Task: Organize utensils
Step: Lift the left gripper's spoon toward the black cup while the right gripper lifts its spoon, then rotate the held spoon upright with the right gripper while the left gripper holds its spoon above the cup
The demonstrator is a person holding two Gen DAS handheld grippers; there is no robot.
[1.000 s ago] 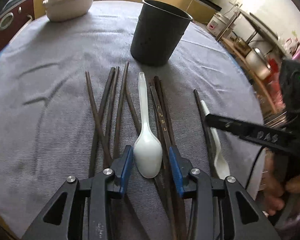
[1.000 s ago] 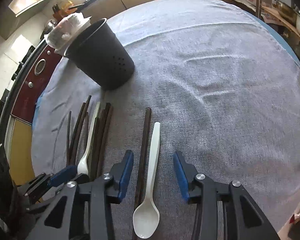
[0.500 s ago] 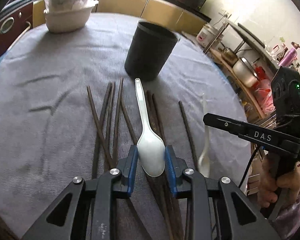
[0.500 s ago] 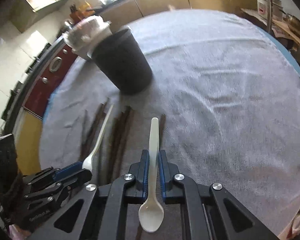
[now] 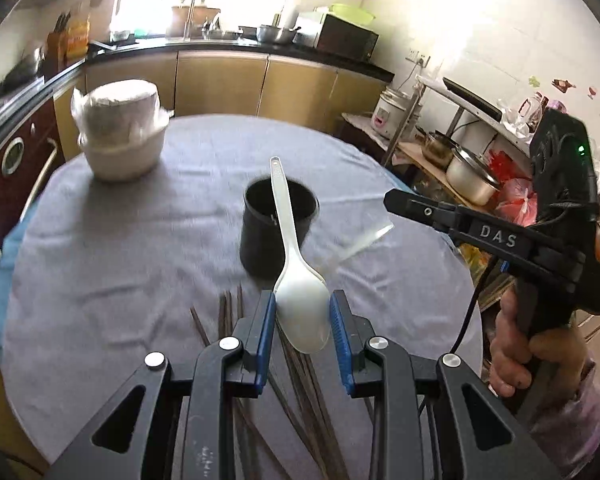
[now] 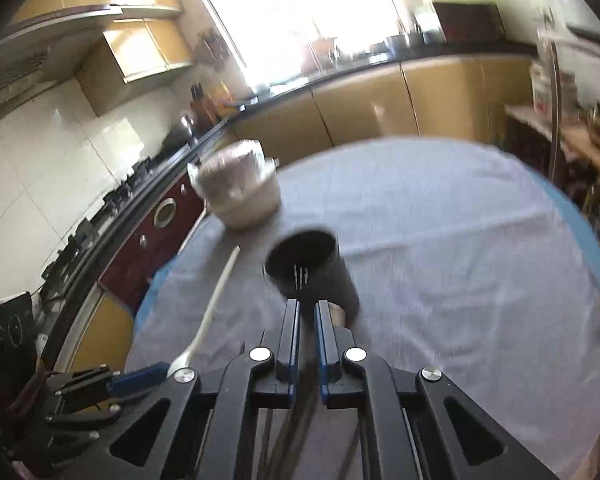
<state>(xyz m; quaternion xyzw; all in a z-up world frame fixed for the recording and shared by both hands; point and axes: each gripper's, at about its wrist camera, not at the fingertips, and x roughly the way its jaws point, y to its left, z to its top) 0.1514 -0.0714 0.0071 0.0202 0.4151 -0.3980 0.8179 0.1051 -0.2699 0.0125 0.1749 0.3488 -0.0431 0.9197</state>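
My left gripper (image 5: 302,308) is shut on the bowl of a white spoon (image 5: 290,256) and holds it in the air, handle pointing at the black cup (image 5: 278,232). The same spoon (image 6: 210,312) shows in the right wrist view. My right gripper (image 6: 307,316) is nearly shut just before the black cup (image 6: 312,276). In the left wrist view it (image 5: 396,204) holds a second white spoon (image 5: 360,244), blurred, tilted toward the cup. Dark chopsticks (image 5: 228,312) lie on the grey cloth under my left gripper.
A white covered bowl (image 5: 120,136) stands at the table's far left, also seen in the right wrist view (image 6: 240,192). The round table's grey cloth (image 5: 100,248) ends near shelves with pots (image 5: 472,172) on the right.
Both grippers have closed on a white spoon each, lifted them off the cloth and moved toward the black cup. The chopsticks stay on the table.
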